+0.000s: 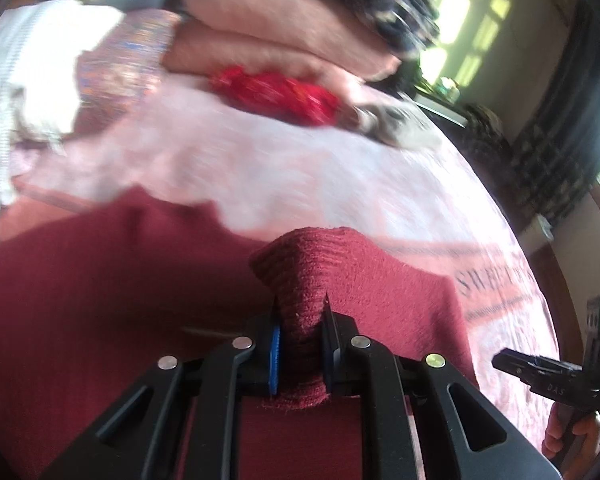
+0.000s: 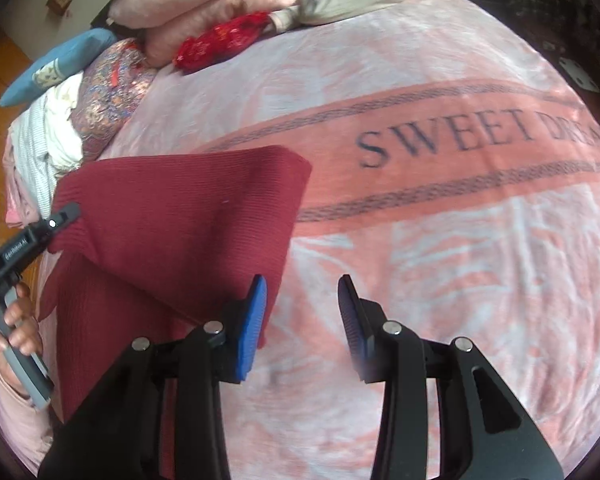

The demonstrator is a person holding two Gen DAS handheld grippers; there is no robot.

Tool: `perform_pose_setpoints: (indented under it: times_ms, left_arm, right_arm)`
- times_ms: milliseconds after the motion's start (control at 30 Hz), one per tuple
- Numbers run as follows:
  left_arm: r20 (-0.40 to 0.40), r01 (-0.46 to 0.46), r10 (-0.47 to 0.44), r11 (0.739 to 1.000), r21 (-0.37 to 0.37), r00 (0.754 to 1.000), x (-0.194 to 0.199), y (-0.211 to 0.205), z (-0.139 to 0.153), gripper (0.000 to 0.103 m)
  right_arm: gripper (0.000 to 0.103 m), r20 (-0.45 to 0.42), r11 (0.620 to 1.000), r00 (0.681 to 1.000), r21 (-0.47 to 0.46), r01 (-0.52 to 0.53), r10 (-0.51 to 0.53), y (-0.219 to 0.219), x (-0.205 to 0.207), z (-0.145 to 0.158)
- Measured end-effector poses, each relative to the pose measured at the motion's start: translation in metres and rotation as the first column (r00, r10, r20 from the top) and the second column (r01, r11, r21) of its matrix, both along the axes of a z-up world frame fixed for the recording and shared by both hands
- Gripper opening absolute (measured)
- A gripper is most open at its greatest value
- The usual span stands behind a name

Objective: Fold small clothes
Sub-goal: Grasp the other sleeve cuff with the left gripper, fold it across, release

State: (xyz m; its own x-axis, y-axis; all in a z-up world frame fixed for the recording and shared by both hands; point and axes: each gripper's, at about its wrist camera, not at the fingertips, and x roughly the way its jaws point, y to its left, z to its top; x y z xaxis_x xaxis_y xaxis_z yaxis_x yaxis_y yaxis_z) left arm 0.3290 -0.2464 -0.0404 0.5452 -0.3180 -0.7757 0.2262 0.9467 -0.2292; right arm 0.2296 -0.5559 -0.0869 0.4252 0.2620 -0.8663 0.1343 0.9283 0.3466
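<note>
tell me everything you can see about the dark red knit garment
The dark red ribbed knit garment looks soft and woollen, plain, with no print. It lies partly folded on the pink and white blanket printed with "SWEET DREA", one layer turned over another with a diagonal fold edge. The left hand-held gripper is shut on a bunched edge, lifting it into a small peak. The right hand-held gripper is open, its blue pad beside the garment's near edge; whether it touches cannot be told.
</note>
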Motion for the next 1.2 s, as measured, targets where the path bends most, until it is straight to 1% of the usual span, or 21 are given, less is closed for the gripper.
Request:
perform_pose_setpoints:
  times_ms: [67, 200, 233, 300, 433, 500, 600, 700, 767, 833, 900, 933, 967, 1000, 1067, 1133, 1200]
  left_arm:
    - [0.005, -0.027, 0.027, 1.0, 0.004, 1.0, 0.006, 0.025, 0.005, 0.015]
    - [-0.005, -0.108, 0.108, 0.994, 0.023, 0.994, 0.015, 0.084, 0.004, 0.015]
    - [-0.007, -0.12, 0.12, 0.992, 0.028, 0.993, 0.017, 0.094, 0.003, 0.015]
    - [-0.01, -0.145, 0.146, 0.988, 0.045, 0.989, 0.024, 0.114, 0.0, 0.015]
    - [-0.035, -0.196, 0.199, 0.978, 0.077, 0.979, 0.032, 0.155, -0.014, 0.015]
    - [-0.049, -0.217, 0.222, 0.972, 0.084, 0.974, 0.034, 0.173, -0.021, 0.015]
    - [-0.065, -0.246, 0.253, 0.964, 0.103, 0.965, 0.038, 0.195, -0.033, 0.016]
    - [-0.109, -0.256, 0.266, 0.961, 0.103, 0.958, 0.04, 0.207, -0.049, 0.016]
    - [-0.139, -0.25, 0.266, 0.961, 0.121, 0.954, 0.043, 0.208, -0.062, 0.017]
    - [-0.148, -0.243, 0.266, 0.957, 0.156, 0.953, 0.045, 0.207, -0.075, 0.019]
    - [-0.144, -0.237, 0.265, 0.953, 0.188, 0.953, 0.046, 0.205, -0.085, 0.023]
    - [-0.141, -0.234, 0.266, 0.95, 0.206, 0.954, 0.047, 0.204, -0.089, 0.025]
    - [-0.14, -0.233, 0.266, 0.948, 0.218, 0.954, 0.048, 0.205, -0.092, 0.029]
    - [-0.145, -0.228, 0.265, 0.946, 0.231, 0.953, 0.049, 0.205, -0.095, 0.032]
    - [-0.158, -0.225, 0.265, 0.947, 0.231, 0.951, 0.049, 0.211, -0.1, 0.038]
    - [-0.175, -0.234, 0.273, 0.948, 0.215, 0.946, 0.05, 0.223, -0.096, 0.039]
    - [-0.163, -0.269, 0.305, 0.941, 0.207, 0.938, 0.051, 0.241, -0.083, 0.039]
  right_arm:
    - [0.038, -0.002, 1.0, 1.0, 0.023, -0.02, 0.02, 0.014, 0.007, 0.0]
    - [0.039, -0.012, 0.997, 0.997, 0.018, -0.073, 0.073, 0.05, 0.022, -0.001]
    - [0.04, -0.014, 0.997, 0.997, 0.017, -0.081, 0.081, 0.058, 0.026, -0.001]
    - [0.045, -0.02, 0.995, 0.995, 0.028, -0.094, 0.095, 0.071, 0.033, -0.003]
    - [0.048, -0.039, 0.992, 0.993, 0.066, -0.109, 0.112, 0.091, 0.047, -0.009]
    - [0.052, -0.054, 0.99, 0.991, 0.079, -0.118, 0.122, 0.101, 0.053, -0.014]
    - [0.053, -0.082, 0.986, 0.985, 0.087, -0.143, 0.15, 0.118, 0.061, -0.024]
    - [0.054, -0.111, 0.987, 0.983, 0.092, -0.134, 0.144, 0.128, 0.068, -0.034]
    - [0.054, -0.131, 0.988, 0.982, 0.099, -0.122, 0.134, 0.13, 0.072, -0.041]
    - [0.04, -0.161, 0.992, 0.98, 0.074, -0.104, 0.115, 0.132, 0.074, -0.05]
    - [0.023, -0.171, 0.994, 0.98, 0.044, -0.098, 0.104, 0.13, 0.073, -0.052]
    - [0.02, -0.172, 0.994, 0.979, 0.033, -0.102, 0.106, 0.13, 0.072, -0.051]
    - [0.015, -0.176, 0.995, 0.979, 0.026, -0.099, 0.102, 0.129, 0.071, -0.05]
    - [0.013, -0.185, 0.996, 0.979, 0.027, -0.08, 0.084, 0.126, 0.069, -0.049]
    - [0.013, -0.193, 0.998, 0.979, 0.036, -0.058, 0.063, 0.124, 0.067, -0.05]
    - [0.013, -0.189, 0.997, 0.979, 0.017, -0.071, 0.073, 0.126, 0.066, -0.049]
    - [0.013, -0.178, 0.997, 0.981, 0.008, -0.083, 0.083, 0.129, 0.064, -0.043]
